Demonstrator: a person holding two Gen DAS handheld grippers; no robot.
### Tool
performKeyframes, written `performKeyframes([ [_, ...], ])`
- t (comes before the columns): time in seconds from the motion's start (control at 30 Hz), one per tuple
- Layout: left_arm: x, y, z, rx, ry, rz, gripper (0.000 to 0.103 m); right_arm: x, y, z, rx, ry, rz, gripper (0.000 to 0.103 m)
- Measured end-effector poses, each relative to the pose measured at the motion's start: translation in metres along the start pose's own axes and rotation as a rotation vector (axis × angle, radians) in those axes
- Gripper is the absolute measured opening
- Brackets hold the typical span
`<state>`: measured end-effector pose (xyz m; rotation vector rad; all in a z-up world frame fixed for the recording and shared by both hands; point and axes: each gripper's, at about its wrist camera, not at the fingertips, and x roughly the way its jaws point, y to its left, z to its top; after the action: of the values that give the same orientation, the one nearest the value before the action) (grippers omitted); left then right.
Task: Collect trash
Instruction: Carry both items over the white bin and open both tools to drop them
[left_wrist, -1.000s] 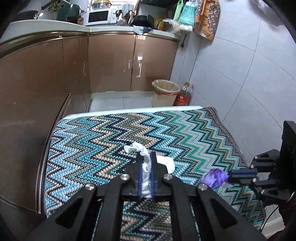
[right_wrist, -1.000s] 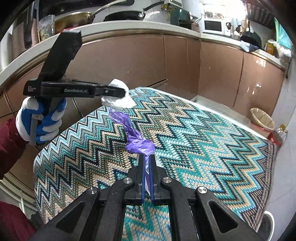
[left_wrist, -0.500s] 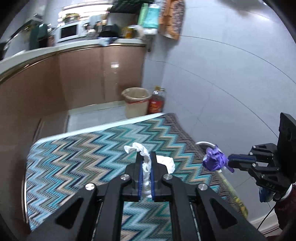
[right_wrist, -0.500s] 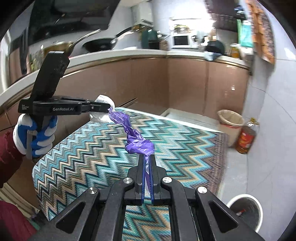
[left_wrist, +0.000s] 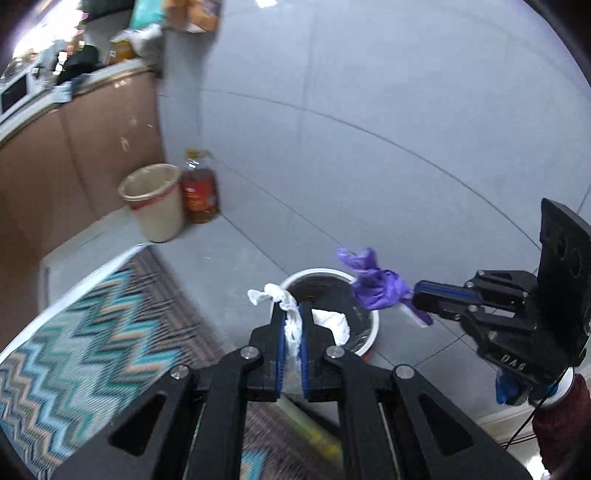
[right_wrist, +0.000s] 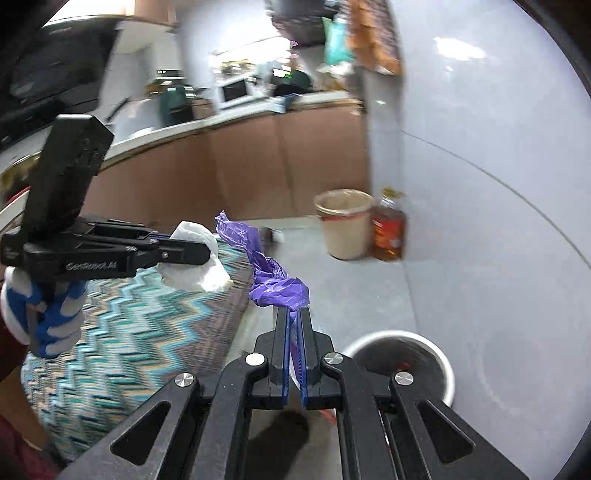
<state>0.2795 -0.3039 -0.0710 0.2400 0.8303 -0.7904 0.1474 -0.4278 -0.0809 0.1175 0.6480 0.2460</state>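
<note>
While pinched in the right hand-held gripper, purple wrapper lengthwise along the fingers, tip forward-left.

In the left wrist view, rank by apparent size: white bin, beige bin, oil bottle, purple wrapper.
1. White bin, though partly hidden.
2. Beige bin, farther away, so perhaps truly as big.
3. Purple wrapper and oil bottle look alike; the wrapper is nearer.

Grey tiled wall, brown cabinets, tiled floor.
</note>
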Motion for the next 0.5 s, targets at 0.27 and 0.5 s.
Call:
performKeyframes([
  [0.27,0.114,-0.033,0.028,0.008,0.107,-0.006,0.01,0.044,-0.094,-0.024,0.162,0.082,-0.076,0.004],
  [0.5,0.18,-0.03,0.033,-0.027,0.175,0.014,0.012,0.086,-0.139,-0.044,0.256,0.154,-0.093,0.006],
])
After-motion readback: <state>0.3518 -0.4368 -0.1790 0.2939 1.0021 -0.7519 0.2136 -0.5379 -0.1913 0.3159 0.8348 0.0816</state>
